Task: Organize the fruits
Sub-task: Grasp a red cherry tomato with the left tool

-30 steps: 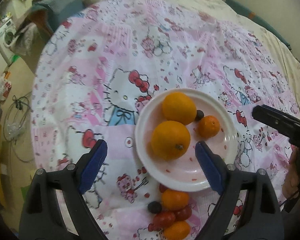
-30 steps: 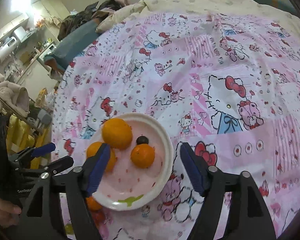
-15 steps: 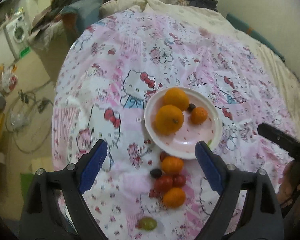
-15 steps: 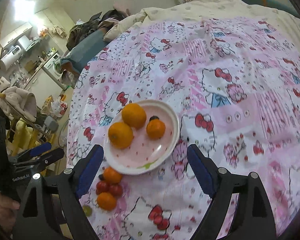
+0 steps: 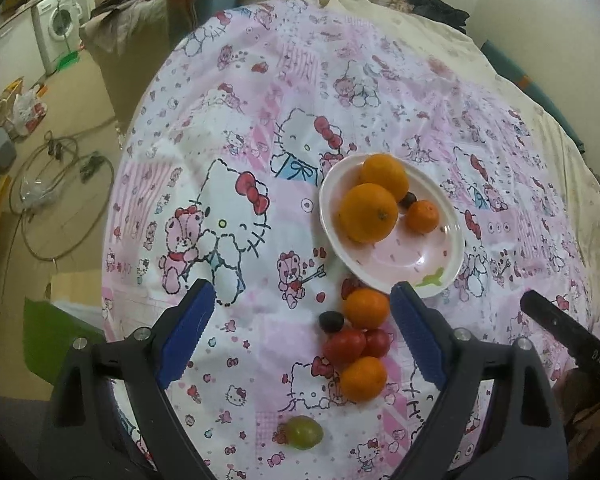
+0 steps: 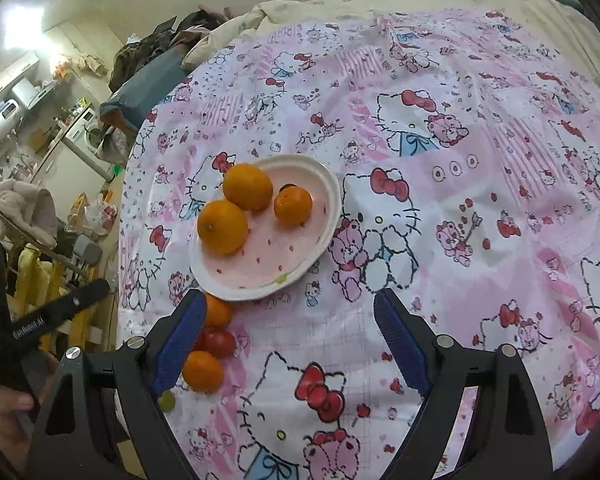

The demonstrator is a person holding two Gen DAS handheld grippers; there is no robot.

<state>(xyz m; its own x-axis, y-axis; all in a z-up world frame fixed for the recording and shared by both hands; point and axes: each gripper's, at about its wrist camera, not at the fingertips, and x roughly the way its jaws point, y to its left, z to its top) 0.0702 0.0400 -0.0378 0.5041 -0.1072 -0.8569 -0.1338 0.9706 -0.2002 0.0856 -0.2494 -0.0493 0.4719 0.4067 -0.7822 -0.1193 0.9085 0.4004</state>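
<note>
1. Fruit is sitting in two groups. On the plate (image 5: 452,248): two large oranges (image 5: 367,212) touching each other, a small mandarin (image 5: 421,216) just beside them, and a dark grape (image 5: 408,199) tucked between.
2. Loose cluster is lying on the cloth just off the plate's near rim: a mandarin (image 5: 366,307), a dark grape (image 5: 331,322), two cherry tomatoes (image 5: 344,345) touching, and another mandarin (image 5: 363,378) nearest the camera. A green grape (image 5: 304,432) is lying apart, closer in.
3. Left gripper (image 5: 300,332) is hovering above the cloth with jaws spread wide, holding nothing; the loose cluster is showing between its fingers.
4. Right gripper (image 6: 288,340) is also gaping wide and empty, hanging over bare tablecloth (image 6: 460,160) beside the plate; its left finger is overlapping the loose fruit in view.
5. Judgement: the step in hand looks like lining up on the next loose piece to move onto the plate. The task reads as partly done.
6. Next move is calling for a descent onto one piece, likely the near mandarin, closing gently. The tomatoes are touching it, so a clean approach matters; round fruit may roll.
</note>
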